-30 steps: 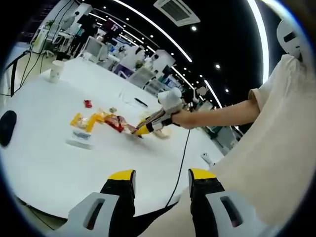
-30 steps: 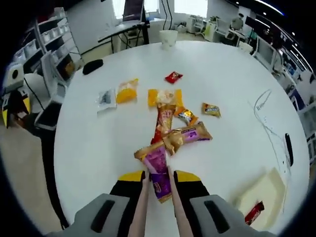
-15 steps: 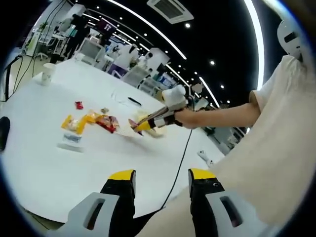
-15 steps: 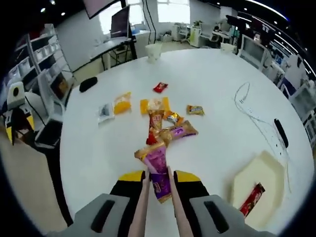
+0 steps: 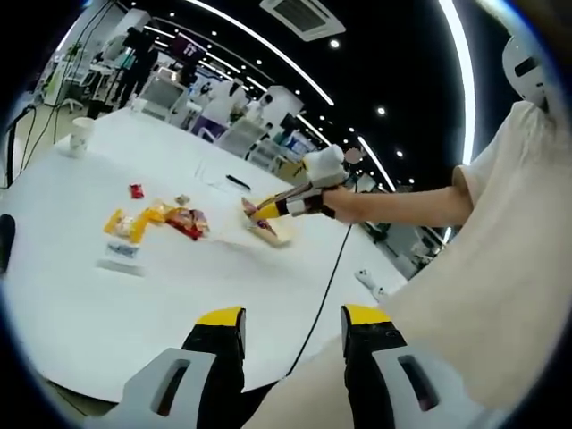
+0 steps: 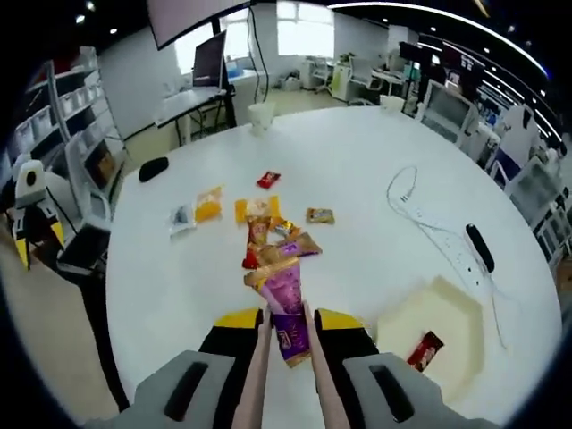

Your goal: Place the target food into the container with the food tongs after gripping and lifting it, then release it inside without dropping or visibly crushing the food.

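**Purple snack lifted and carried toward the tray**

We hold the pale slim food tongs (image 6: 284,357) in our right gripper (image 6: 286,332), its jaws closed on the tong arms, and the tongs in turn pinch the shiny purple snack packet (image 6: 282,295). A second ago the packet hung just over the heap of mixed snack wrappers (image 6: 268,234); now that heap looks smaller and farther below, so we judge the packet has been raised clear of the round white table (image 6: 357,188). The cream square container (image 6: 438,335), with one red wrapped bar (image 6: 424,350) already lying in it, has come closer to our lower right.

In the left gripper view the right gripper (image 5: 295,198) now hovers over the cream container (image 5: 273,231), where before it sat by the heap. Our left gripper (image 5: 293,323) hangs idle off the table edge, jaws apart and empty.

The lift seems done with the packet unsquashed; what remains, we judge, is lowering into the container and easing the tongs open.
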